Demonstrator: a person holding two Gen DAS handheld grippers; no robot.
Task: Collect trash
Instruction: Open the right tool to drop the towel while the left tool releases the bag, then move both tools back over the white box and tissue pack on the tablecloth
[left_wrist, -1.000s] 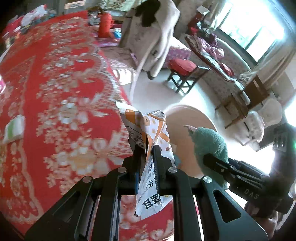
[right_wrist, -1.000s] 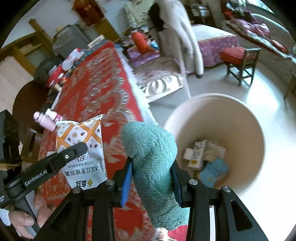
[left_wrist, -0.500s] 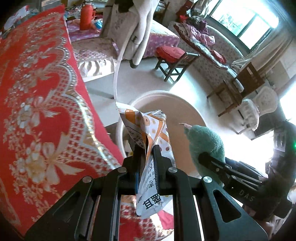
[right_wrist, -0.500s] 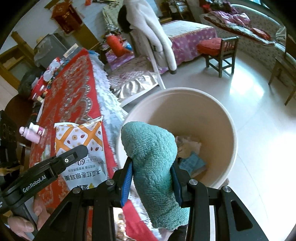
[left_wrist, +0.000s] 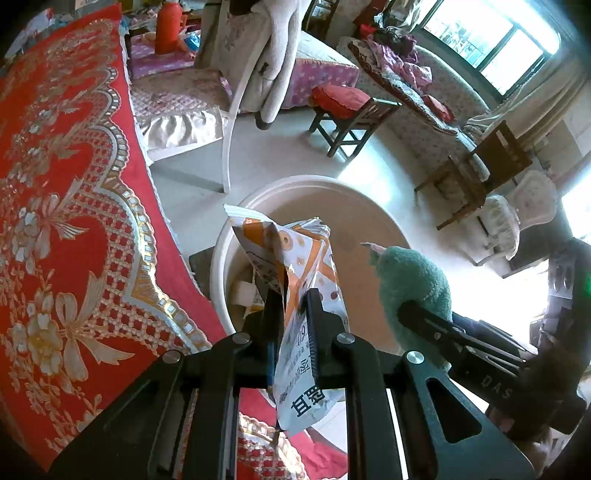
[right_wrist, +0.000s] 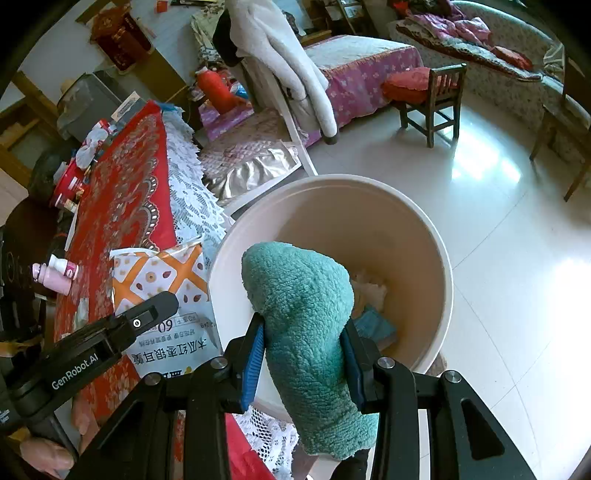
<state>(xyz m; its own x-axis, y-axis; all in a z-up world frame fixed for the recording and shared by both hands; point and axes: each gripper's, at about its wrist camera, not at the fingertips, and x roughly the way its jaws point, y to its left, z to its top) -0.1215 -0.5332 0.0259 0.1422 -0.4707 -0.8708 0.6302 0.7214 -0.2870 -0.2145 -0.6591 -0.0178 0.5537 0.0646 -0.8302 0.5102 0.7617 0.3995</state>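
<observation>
My left gripper (left_wrist: 293, 306) is shut on an orange and white snack wrapper (left_wrist: 295, 258) and holds it over the near rim of a cream waste bin (left_wrist: 221, 266). My right gripper (right_wrist: 303, 332) is shut on a teal fuzzy cloth (right_wrist: 299, 295) and holds it above the bin (right_wrist: 417, 229), just inside its near rim. The wrapper (right_wrist: 162, 273) and the left gripper (right_wrist: 155, 306) show at the left in the right wrist view. The cloth (left_wrist: 413, 277) shows at the right in the left wrist view. Paper scraps and a blue packet (right_wrist: 373, 325) lie in the bin.
A table with a red patterned cloth (left_wrist: 55, 221) stands left of the bin, its lace edge (right_wrist: 188, 184) beside the rim. A pink bottle (right_wrist: 55, 275) lies on it. A white chair with a coat (left_wrist: 258, 55), a wooden stool with a red cushion (right_wrist: 424, 88) and a sofa stand beyond.
Both grippers have moved from above the table edge out over the bin, still holding the wrapper and the cloth. The bin now lies directly below them.
</observation>
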